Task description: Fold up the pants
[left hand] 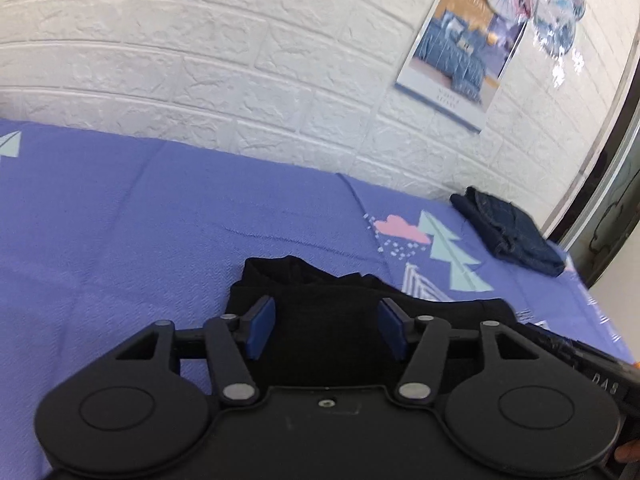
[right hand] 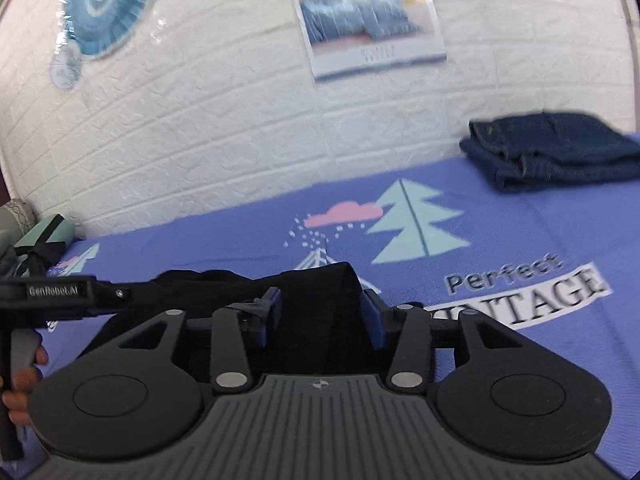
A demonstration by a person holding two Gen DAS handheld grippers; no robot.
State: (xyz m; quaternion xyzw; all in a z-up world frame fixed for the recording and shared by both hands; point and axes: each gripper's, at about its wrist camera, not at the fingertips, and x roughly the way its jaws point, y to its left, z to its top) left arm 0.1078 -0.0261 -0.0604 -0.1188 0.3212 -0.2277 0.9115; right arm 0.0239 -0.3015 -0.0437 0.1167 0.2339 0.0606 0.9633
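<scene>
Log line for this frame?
black pants: bunched on bedsheet | left gripper: jaws open | right gripper: jaws open | folded jeans: aside

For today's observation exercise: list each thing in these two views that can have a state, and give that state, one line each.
black pants: folded into a bundle on the bed, between both sets of jaws
left gripper: jaws open, pads clear of the cloth
right gripper: jaws open around a raised fold
dark jeans: folded, lying by the wall
poster: hanging on the wall
</scene>
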